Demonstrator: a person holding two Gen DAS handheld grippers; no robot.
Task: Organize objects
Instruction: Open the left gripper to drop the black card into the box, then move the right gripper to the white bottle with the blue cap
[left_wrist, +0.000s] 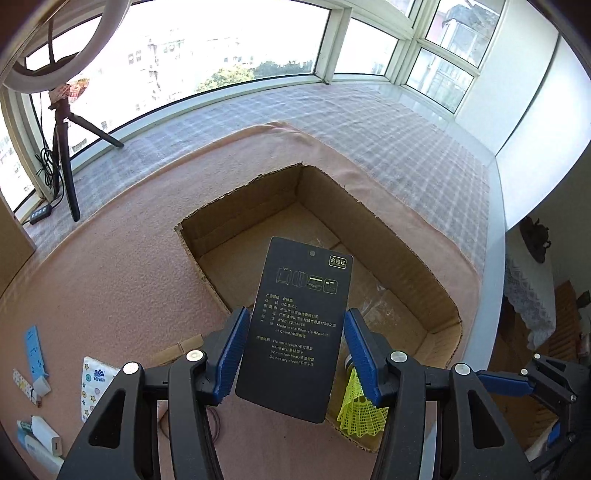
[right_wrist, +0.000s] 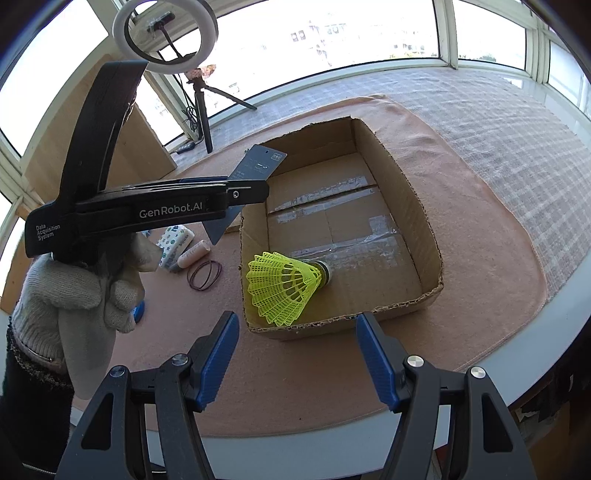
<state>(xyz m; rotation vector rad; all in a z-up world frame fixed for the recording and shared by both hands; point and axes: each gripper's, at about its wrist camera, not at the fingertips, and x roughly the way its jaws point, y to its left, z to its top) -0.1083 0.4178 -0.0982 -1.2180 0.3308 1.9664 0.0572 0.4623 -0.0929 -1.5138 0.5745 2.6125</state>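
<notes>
My left gripper (left_wrist: 295, 313) is shut on a dark clothing hang tag (left_wrist: 295, 332), its blue pads pressing the tag's two long edges. In the right wrist view the left gripper (right_wrist: 258, 192), held by a gloved hand (right_wrist: 74, 295), carries the hang tag (right_wrist: 258, 164) above the left wall of an open cardboard box (right_wrist: 428, 229). A yellow plastic shuttlecock (right_wrist: 284, 284) lies on its side in the box's near left corner. My right gripper (right_wrist: 295, 317) stands open just outside the box's near wall, with nothing between its fingers. The left wrist view shows the cardboard box (left_wrist: 325, 192) under the tag and the shuttlecock (left_wrist: 360, 406) behind the right finger.
The box sits on a pink cloth (left_wrist: 110, 277) on a rounded table. Left of the box lie a tissue pack (right_wrist: 173, 240), a pale spool (right_wrist: 192, 254) and rubber bands (right_wrist: 205, 275). A white power bank (left_wrist: 44, 435) and a blue strip (left_wrist: 35, 350) lie farther left. A ring light tripod (right_wrist: 203, 110) stands by the window.
</notes>
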